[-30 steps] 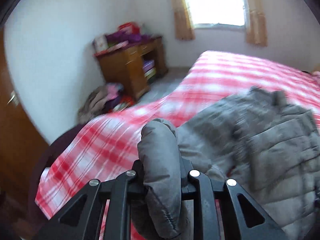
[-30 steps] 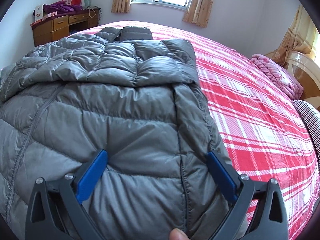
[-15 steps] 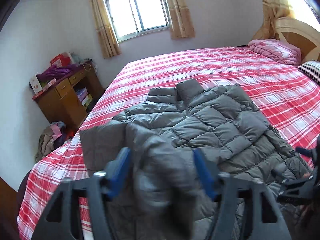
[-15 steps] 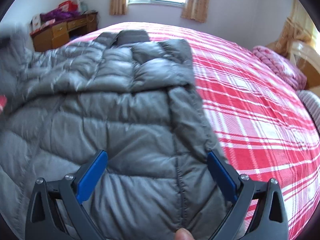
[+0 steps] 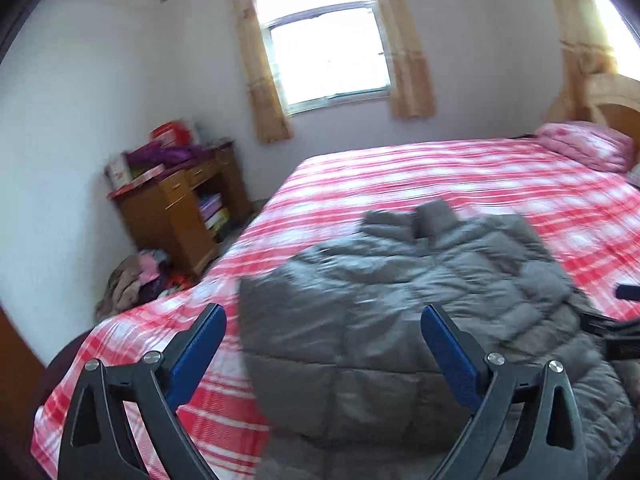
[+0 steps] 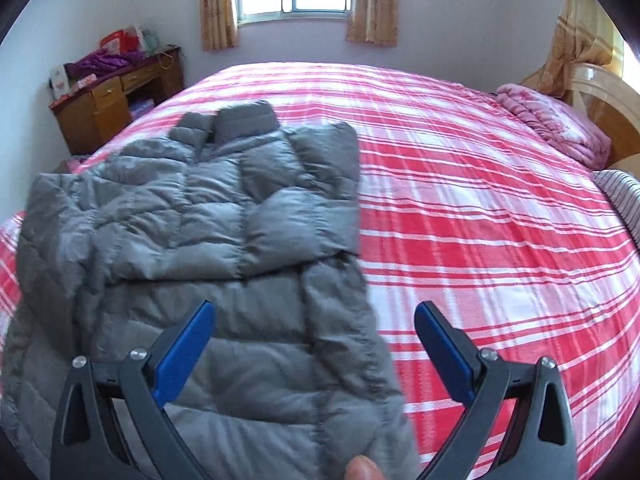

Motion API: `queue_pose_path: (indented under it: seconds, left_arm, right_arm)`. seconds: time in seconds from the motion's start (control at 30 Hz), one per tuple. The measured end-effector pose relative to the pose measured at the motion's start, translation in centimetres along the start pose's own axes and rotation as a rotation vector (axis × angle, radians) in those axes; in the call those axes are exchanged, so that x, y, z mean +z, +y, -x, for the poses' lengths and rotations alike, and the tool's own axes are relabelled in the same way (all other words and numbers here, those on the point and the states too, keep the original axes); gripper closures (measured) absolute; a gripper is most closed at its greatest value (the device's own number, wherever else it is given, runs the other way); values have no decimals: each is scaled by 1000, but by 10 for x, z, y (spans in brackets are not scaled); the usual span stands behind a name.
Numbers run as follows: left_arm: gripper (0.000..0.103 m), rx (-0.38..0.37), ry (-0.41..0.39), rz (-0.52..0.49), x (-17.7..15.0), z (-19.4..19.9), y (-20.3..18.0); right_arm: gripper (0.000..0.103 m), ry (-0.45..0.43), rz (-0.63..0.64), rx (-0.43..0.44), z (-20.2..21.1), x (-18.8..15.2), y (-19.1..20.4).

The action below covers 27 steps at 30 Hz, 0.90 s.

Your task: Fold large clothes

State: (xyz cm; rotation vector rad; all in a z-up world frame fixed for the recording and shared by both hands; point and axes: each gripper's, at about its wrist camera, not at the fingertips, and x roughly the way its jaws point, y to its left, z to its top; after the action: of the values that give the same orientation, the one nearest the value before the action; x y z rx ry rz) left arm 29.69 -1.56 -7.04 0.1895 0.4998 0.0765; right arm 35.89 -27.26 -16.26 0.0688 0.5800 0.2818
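Observation:
A grey puffer jacket (image 5: pixel 400 300) lies on the bed's red and white plaid sheet (image 5: pixel 440 168), collar toward the window. My left gripper (image 5: pixel 323 314) hangs above the jacket's near left part. Its jaws are opening, they stand wide, and nothing is pressed between the blue pads. In the right wrist view the jacket (image 6: pixel 200 220) has a sleeve folded across its chest. My right gripper (image 6: pixel 315 308) hovers open over the jacket's right edge and the plaid sheet (image 6: pixel 480 240), holding nothing. A fingertip (image 6: pixel 362 468) shows at the bottom edge.
A wooden desk (image 5: pixel 176 216) piled with boxes and purple cloth stands left of the bed, with a heap of clothes (image 5: pixel 132 284) on the floor beside it. A pink quilt (image 6: pixel 560 128) and a striped pillow (image 6: pixel 624 200) lie by the headboard (image 6: pixel 600 96) at the right.
My left gripper was shut on a grey sleeve, carried it across the jacket and let go; its jaws now stand wide. My right gripper rose a little and stayed open.

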Motion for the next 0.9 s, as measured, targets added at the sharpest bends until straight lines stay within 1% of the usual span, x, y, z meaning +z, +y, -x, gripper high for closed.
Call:
queue_pose_path:
  seconds: [0.03,0.07,0.1,0.17,0.2,0.23,0.3,0.33,0.37,0.4,0.43,0.47,0.5,0.53,0.57,0.6,0.67,0.8,0.9]
  left_arm:
    - [5,63,34,34,-5,-16,16]
    - [5,97,62,59,-9,-27,27]
    - [5,131,114,98,-16,-45,41]
    - [5,175,210,155,-30,-75,58]
    - [5,189,253,183,-39,-90,64]
    - [5,191,280,201,-45,-100,68]
    - [5,180,327,227,-55,-117,70]
    - [5,171,335,233,-57,-121,69]
    - [5,162,337,237,-58,-124,67]
    - [5,155,337,232,-59,-126,64]
    - [5,151,340,219,-60,-129,61]
    - [5,150,339,201,-59,-130,58]
    - [5,149,337,184,-59,-130,55]
    - [5,148,340,172,-59,-131,54]
    - [5,144,342,163,-57,-131,53]
    - [5,136,340,161,-55,-130,51]
    - [5,115,341,164,-49,-127,50]
    - [5,77,319,144,-35,-117,39]
    - [5,53,305,119,-23,-117,26]
  right_arm:
    - [2,-4,-6,39,3,1,6]
    - [2,-9,-14,82,6,2,13]
    - [2,-12,-22,132,8,4,21]
    - [2,-19,-21,228,12,8,43]
    - [2,-17,-15,274,12,10,55]
    - [2,0,-2,317,8,11,71]
    - [2,27,39,358,-3,12,98]
    - [3,32,57,364,-8,12,108]
    - [11,41,70,363,-14,11,116]
    - [24,63,79,356,-23,10,125]
    - [29,84,81,354,-30,10,130]
    - [40,104,75,360,-37,9,132]
    - [61,118,67,378,-42,9,134]
    - [73,128,61,403,-45,9,134]
    - [81,128,63,408,-46,9,134]
    - [86,117,68,396,-45,10,133]
    - [89,101,78,385,-40,12,128]
    - [90,47,116,291,-28,23,110]
    - [91,26,89,218,-25,36,84]
